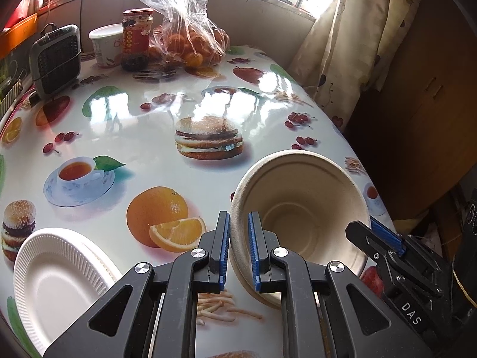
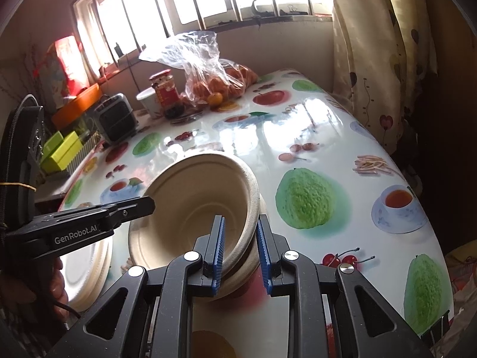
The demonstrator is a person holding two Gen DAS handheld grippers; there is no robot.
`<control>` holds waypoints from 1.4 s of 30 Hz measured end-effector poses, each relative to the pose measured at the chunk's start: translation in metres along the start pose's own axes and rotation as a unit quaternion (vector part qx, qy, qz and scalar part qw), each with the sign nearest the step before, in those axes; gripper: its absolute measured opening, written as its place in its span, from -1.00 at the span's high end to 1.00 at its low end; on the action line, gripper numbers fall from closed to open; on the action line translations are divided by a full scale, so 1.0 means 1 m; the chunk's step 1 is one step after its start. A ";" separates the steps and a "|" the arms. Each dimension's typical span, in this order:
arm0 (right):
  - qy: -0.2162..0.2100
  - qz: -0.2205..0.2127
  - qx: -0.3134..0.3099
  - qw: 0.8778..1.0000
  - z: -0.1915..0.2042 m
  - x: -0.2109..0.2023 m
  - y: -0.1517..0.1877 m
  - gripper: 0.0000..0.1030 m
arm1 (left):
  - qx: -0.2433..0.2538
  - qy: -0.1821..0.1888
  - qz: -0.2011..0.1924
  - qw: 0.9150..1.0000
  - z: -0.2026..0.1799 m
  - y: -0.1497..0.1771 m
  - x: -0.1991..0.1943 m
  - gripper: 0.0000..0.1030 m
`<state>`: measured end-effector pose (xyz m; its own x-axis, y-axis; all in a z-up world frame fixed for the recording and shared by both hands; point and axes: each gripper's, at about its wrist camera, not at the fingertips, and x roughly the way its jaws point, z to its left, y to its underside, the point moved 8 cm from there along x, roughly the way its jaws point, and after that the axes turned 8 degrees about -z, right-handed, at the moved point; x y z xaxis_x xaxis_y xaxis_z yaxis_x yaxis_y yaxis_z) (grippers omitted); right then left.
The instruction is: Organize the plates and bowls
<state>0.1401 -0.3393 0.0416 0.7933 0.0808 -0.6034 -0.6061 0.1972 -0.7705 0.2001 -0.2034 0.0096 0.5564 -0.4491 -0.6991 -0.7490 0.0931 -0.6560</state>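
A beige paper bowl point(image 1: 301, 208) is held tilted above the fruit-print table, and it also shows in the right wrist view point(image 2: 196, 203). My left gripper point(image 1: 239, 250) is shut on the bowl's left rim. My right gripper point(image 2: 240, 253) straddles the bowl's right rim with its jaws close around it; a second bowl wall seems nested under the first. In the left wrist view the right gripper point(image 1: 384, 238) shows at the bowl's right edge. A stack of white paper plates point(image 1: 56, 280) lies at the table's near left, also in the right wrist view point(image 2: 86, 271).
At the table's far end stand a bag of oranges point(image 1: 190, 41), a red-labelled jar point(image 1: 136, 38), a white tub point(image 1: 105, 44) and a small grey heater point(image 1: 55, 59). A curtain point(image 1: 342, 44) hangs at the right. The table's right edge point(image 1: 357, 161) drops off beside the bowl.
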 end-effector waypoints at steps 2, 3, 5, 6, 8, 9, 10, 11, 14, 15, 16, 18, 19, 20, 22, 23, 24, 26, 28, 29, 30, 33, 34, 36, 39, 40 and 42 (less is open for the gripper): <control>0.000 0.002 0.001 1.000 0.000 0.001 0.002 0.59 | 0.001 -0.001 0.001 1.000 0.000 0.001 0.001 0.76; 0.001 0.002 0.001 1.000 -0.001 0.001 0.003 0.59 | 0.001 -0.002 0.002 1.000 0.000 0.002 0.001 0.76; 0.002 0.003 0.001 1.000 -0.001 0.002 0.002 0.59 | 0.001 -0.001 0.004 1.000 0.000 0.002 0.003 0.76; 0.002 0.004 0.001 1.000 -0.001 0.003 0.003 0.59 | 0.000 -0.002 0.005 1.000 0.000 0.002 0.003 0.76; 0.003 0.005 0.000 1.000 -0.001 0.003 0.003 0.59 | -0.001 -0.001 0.005 1.000 0.000 0.002 0.004 0.76; 0.003 0.005 0.000 1.000 -0.001 0.003 0.004 0.59 | -0.002 -0.001 0.006 1.000 0.001 0.002 0.004 0.76; 0.003 0.006 0.000 1.000 -0.001 0.004 0.005 0.59 | -0.003 -0.001 0.006 1.000 0.001 0.002 0.004 0.76; 0.004 0.007 0.000 1.000 -0.001 0.004 0.005 0.59 | -0.003 -0.001 0.006 1.000 0.001 0.003 0.004 0.76; 0.006 0.005 -0.003 1.000 -0.001 0.005 0.006 0.59 | -0.002 -0.001 0.006 1.000 0.001 0.002 0.005 0.75; 0.007 0.005 -0.003 1.000 -0.001 0.005 0.006 0.59 | -0.002 -0.001 0.007 1.000 0.002 0.003 0.005 0.75; 0.007 0.005 -0.004 1.000 -0.001 0.005 0.006 0.59 | -0.004 0.000 0.006 1.000 0.001 0.003 0.004 0.75; 0.008 0.005 -0.005 1.000 -0.001 0.005 0.006 0.59 | -0.004 -0.001 0.006 1.000 0.002 0.003 0.005 0.75; 0.008 0.004 -0.005 1.000 -0.001 0.005 0.006 0.59 | -0.005 0.000 0.006 1.000 0.002 0.003 0.005 0.75; 0.008 0.004 -0.005 1.000 -0.001 0.005 0.006 0.59 | -0.005 0.000 0.006 1.000 0.002 0.003 0.004 0.75; 0.007 0.005 -0.004 1.000 -0.001 0.005 0.006 0.59 | -0.005 0.000 0.006 1.000 0.002 0.003 0.004 0.75; 0.007 0.005 -0.004 1.000 -0.001 0.005 0.006 0.59 | -0.004 0.000 0.007 1.000 0.002 0.003 0.005 0.75; 0.007 0.005 -0.004 1.000 -0.001 0.005 0.006 0.59 | -0.005 0.000 0.007 1.000 0.002 0.003 0.005 0.75; 0.007 0.005 -0.004 1.000 -0.001 0.005 0.006 0.59 | -0.005 0.000 0.007 1.000 0.002 0.003 0.004 0.75; 0.007 0.005 -0.004 1.000 -0.001 0.005 0.006 0.59 | -0.006 0.000 0.007 1.000 0.002 0.003 0.005 0.75; 0.007 0.005 -0.005 1.000 -0.001 0.005 0.006 0.59 | -0.005 0.000 0.007 1.000 0.002 0.003 0.005 0.75; 0.008 0.005 -0.005 1.000 -0.001 0.005 0.006 0.59 | -0.006 0.000 0.007 1.000 0.002 0.003 0.005 0.75; 0.008 0.005 -0.005 1.000 -0.001 0.005 0.006 0.59 | -0.005 0.000 0.008 1.000 0.002 0.003 0.005 0.75; 0.008 0.005 -0.005 1.000 -0.001 0.005 0.007 0.59 | -0.006 0.000 0.007 1.000 0.002 0.003 0.005 0.75; 0.007 0.005 -0.005 1.000 -0.001 0.005 0.006 0.58 | -0.005 0.000 0.007 1.000 0.002 0.004 0.005 0.75; 0.009 0.005 -0.008 1.000 -0.001 0.006 0.006 0.54 | -0.006 0.001 0.007 1.000 0.002 0.004 0.004 0.75; 0.008 0.005 -0.008 1.000 -0.001 0.006 0.006 0.51 | -0.006 0.001 0.007 1.000 0.002 0.004 0.004 0.75; 0.009 0.004 -0.010 1.000 -0.001 0.006 0.006 0.49 | -0.006 0.001 0.008 1.000 0.002 0.004 0.005 0.75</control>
<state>0.1411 -0.3387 0.0332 0.7869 0.0646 -0.6137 -0.6143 0.1762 -0.7691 0.2003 -0.2038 0.0030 0.5444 -0.4487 -0.7087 -0.7615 0.0900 -0.6419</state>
